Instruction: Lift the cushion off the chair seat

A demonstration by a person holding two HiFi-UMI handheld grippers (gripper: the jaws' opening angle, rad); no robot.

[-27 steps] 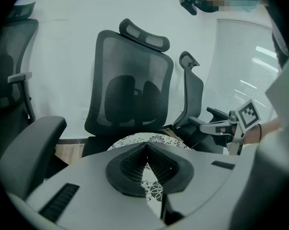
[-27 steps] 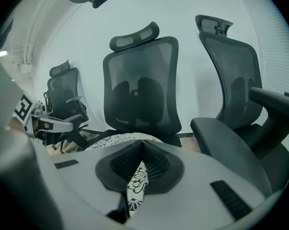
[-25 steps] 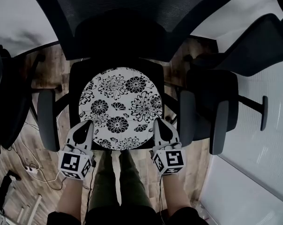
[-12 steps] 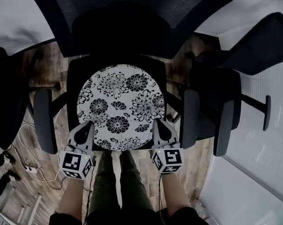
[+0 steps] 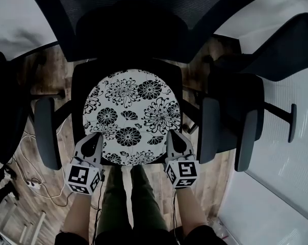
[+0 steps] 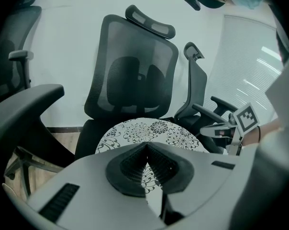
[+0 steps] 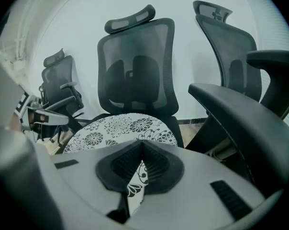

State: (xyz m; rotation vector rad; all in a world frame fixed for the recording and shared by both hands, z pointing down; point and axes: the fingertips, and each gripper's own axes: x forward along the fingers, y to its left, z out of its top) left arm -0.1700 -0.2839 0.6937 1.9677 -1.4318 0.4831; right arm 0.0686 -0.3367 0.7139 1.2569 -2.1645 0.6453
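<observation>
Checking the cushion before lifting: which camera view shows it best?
The head view: the whole round floral cushion shows from above, lying on the chair seat. The left and right gripper views see it at a low slant, with its near edge behind their own jaws.

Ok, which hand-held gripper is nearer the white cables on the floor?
Left. The left hand-held gripper pinches the cushion's front edge on the side of the white cables; the right hand-held gripper pinches it across the cushion, farther off.

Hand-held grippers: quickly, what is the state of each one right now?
Left hand-held gripper: closed on the cushion, at its front edge.
Right hand-held gripper: closed on the cushion too.
</observation>
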